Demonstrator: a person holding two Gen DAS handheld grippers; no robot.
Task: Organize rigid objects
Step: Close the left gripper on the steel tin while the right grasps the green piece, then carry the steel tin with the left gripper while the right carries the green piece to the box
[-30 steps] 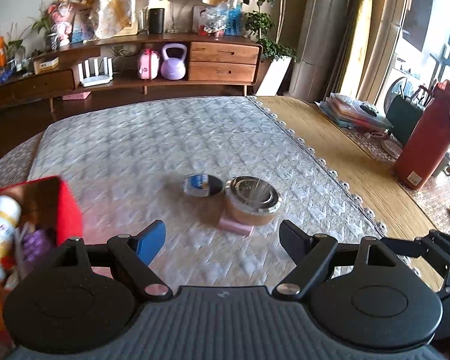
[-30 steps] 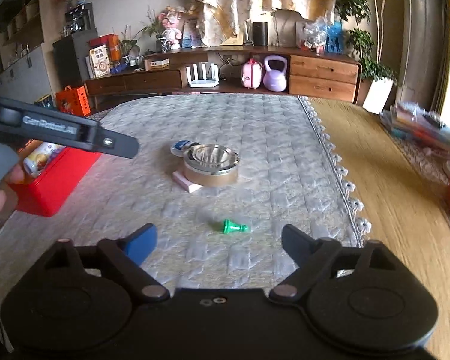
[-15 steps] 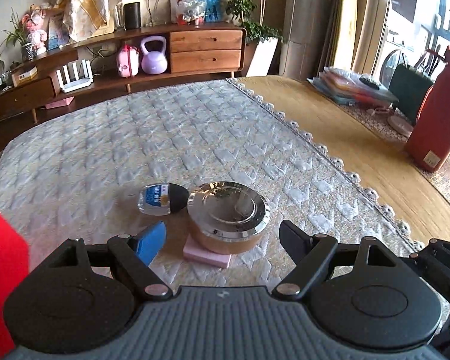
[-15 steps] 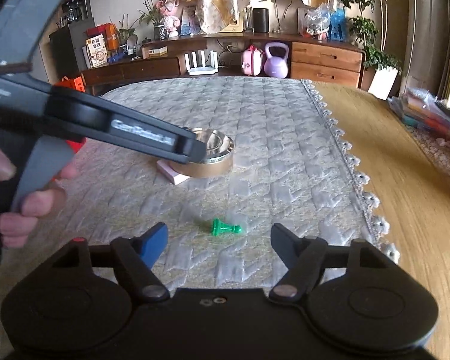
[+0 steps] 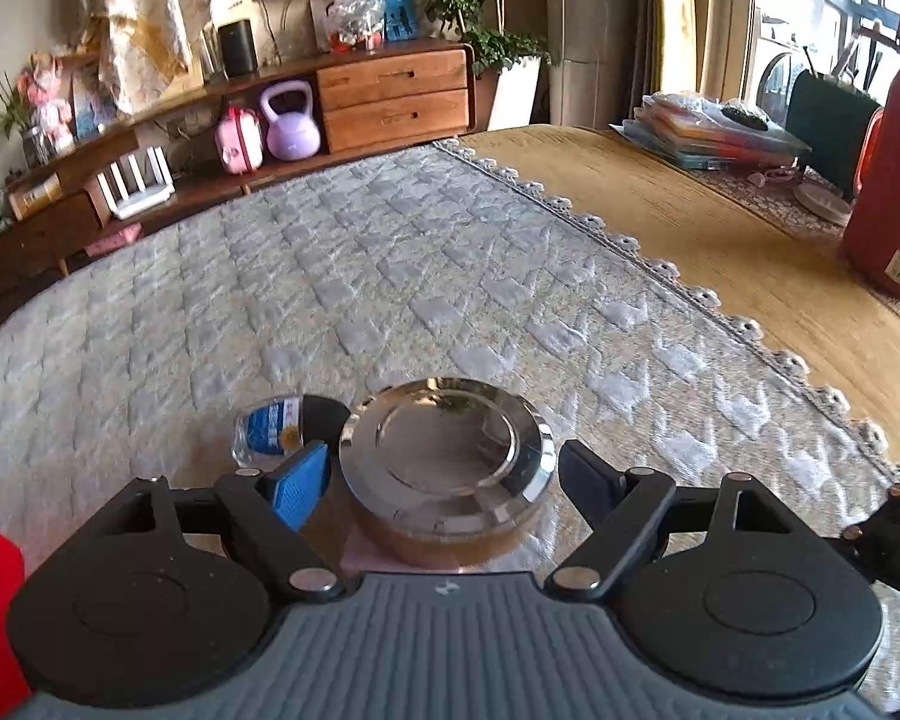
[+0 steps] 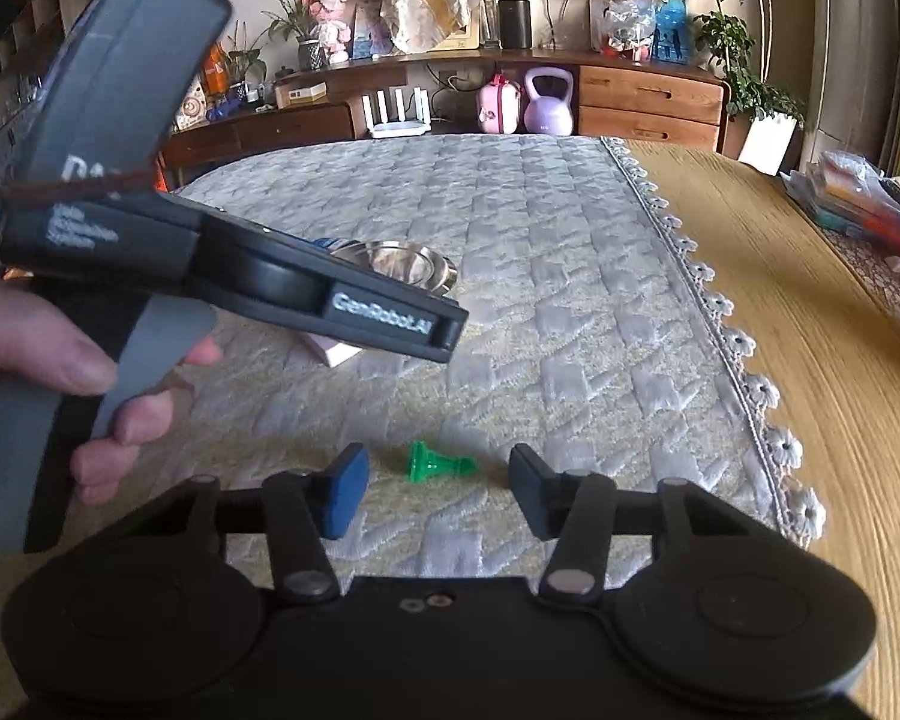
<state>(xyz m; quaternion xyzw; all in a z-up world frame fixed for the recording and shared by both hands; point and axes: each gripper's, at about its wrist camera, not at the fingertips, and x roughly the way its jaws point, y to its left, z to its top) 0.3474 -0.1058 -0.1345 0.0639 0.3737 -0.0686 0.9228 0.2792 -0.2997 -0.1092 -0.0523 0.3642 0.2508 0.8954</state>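
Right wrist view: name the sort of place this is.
Probably a home living room: a wooden sideboard with a purple kettlebell and router, potted plant, and quilted cloth over the table.

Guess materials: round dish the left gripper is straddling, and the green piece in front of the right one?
Round dish: top looks like polished metal, mirror-bright with reflections of the room; its lower band is matte tan, possibly wood or cardboard, unclear. Green piece: likely moulded plastic, saturated uniform colour with a slight gloss, ribbed base. Both grippers, left gripper and right gripper, are open, touching neither.
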